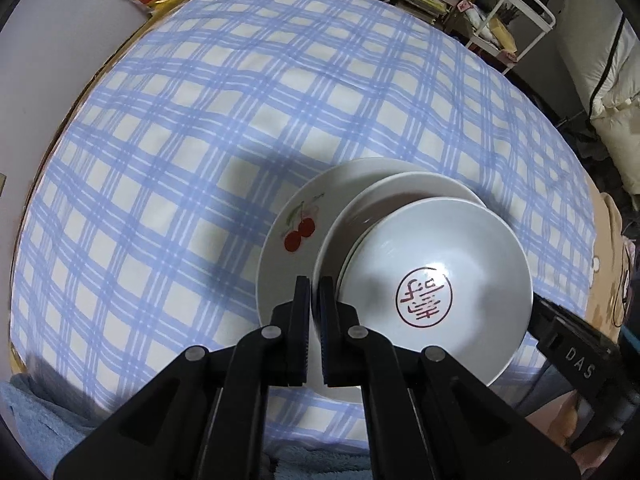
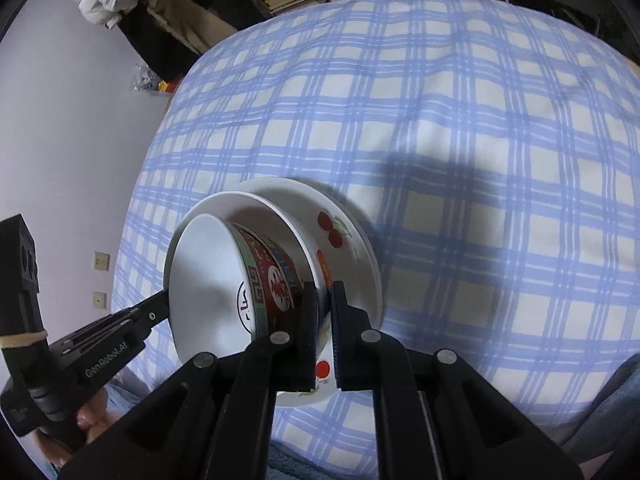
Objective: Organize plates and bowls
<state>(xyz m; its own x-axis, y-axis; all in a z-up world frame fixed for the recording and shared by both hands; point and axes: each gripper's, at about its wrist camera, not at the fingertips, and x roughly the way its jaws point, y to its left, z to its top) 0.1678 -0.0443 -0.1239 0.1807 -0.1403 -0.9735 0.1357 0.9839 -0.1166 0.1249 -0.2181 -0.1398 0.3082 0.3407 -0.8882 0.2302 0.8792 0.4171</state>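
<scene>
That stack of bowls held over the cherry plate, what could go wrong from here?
Both grippers, left and right, pinch only thin rims, so a bowl might slip. The stacked bowls sit tilted and off-centre on the cherry plate, which could tip. The checked cloth looks soft and uneven.

Both tools are showing matte black linkage arms with round silver pivot pins and ribbed blue-edged pads. The right gripper (image 1: 576,354), at four o'clock in the left view, is bearing white "DAS" lettering; the left gripper (image 2: 108,344), at eight o'clock, is reading "GenRobot.AI" and wearing a tan rubber band.
</scene>
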